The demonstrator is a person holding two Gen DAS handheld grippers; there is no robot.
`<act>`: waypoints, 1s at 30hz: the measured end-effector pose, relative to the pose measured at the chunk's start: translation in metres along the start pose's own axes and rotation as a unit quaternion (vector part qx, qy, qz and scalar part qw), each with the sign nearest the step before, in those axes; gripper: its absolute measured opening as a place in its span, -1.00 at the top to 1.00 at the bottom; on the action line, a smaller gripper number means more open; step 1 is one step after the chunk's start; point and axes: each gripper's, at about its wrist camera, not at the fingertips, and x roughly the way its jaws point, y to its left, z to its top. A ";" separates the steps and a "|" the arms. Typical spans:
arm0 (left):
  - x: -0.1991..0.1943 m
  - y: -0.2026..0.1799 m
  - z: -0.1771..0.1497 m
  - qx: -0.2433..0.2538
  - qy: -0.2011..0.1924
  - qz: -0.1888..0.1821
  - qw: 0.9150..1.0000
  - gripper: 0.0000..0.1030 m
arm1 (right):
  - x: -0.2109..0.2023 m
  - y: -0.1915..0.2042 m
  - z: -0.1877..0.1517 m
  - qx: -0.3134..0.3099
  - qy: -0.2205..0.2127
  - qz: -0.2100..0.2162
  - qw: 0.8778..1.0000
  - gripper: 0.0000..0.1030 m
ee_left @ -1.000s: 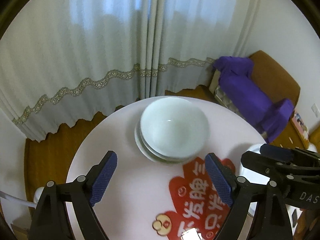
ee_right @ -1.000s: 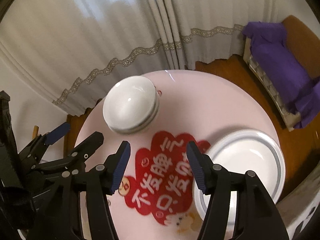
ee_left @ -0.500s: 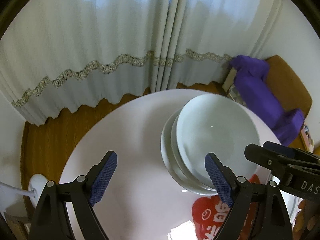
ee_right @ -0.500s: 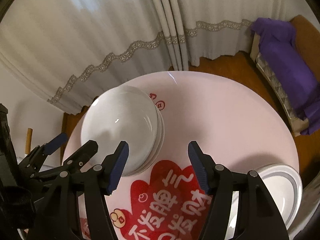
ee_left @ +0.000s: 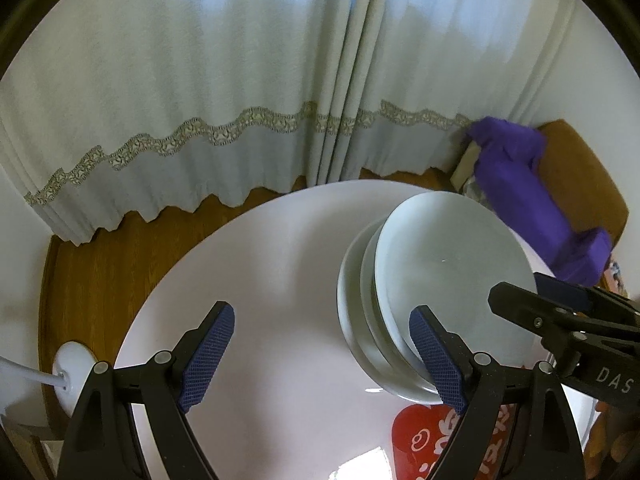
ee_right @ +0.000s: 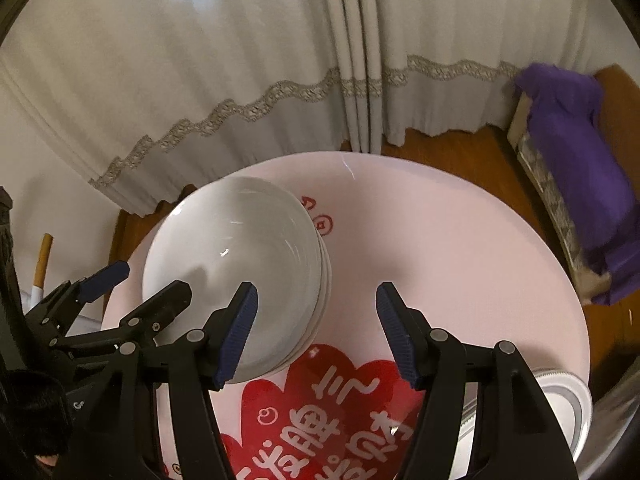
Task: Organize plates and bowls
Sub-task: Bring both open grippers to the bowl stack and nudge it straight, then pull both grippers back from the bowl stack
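A stack of white bowls stands on the round pale pink table, right of centre in the left wrist view. My left gripper is open above bare table just left of the stack, and its right finger overlaps the stack's near rim. In the right wrist view the same bowls lie left of centre. My right gripper is open, its left finger in front of the stack's near edge. A white plate with a grey rim sits at the lower right.
A red decal with white characters covers the near part of the table. Curtains hang behind. A purple cloth drapes a brown chair at the right. A white round base with a cable stands on the wooden floor at the left.
Both grippers have come down and closer to the bowls. The stack slid from centre to the right in the left view, and grew larger at the left in the right view. The plate slid toward the corner.
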 end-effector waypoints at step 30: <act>-0.252 -0.123 -0.274 0.051 -0.157 0.022 0.986 -0.79 | -0.268 -0.028 -0.264 -0.096 -0.267 0.053 0.957 -1.00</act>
